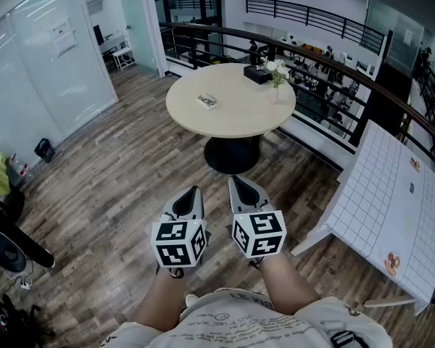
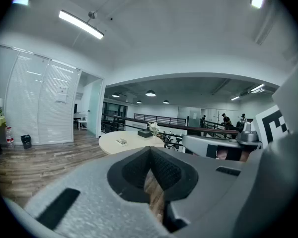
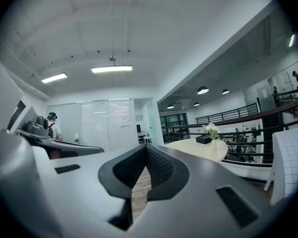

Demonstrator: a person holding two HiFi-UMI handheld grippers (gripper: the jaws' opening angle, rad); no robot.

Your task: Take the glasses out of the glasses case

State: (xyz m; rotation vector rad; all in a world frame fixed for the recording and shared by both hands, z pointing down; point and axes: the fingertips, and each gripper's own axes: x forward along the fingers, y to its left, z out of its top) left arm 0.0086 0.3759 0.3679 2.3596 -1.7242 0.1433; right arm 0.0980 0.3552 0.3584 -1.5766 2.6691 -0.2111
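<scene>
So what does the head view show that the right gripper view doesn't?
Head view only: a small flat item on the table, the table's black base, the wearer's shirt. Right gripper view only: ceiling lamps, a bystander. Both: right gripper, jaws together, empty; the table, flowers, black box.

You have no word or number here that reads clearly. The left cube (image 1: 178,243) on your left gripper (image 1: 194,193) and the right cube (image 1: 259,233) on your right gripper (image 1: 233,183) carry black-and-white square codes, not letters. A sheet (image 1: 61,38) is posted on the glass wall (image 1: 29,100) at upper left, its print too small to read. Your shirt (image 1: 235,321), at the bottom edge, bears lines of lettering too blurred to read. The small printed packet (image 1: 207,101) on the round bench (image 1: 239,118) and the stickers (image 1: 392,263) on the gridded board (image 1: 391,201) at right are also illegible.
</scene>
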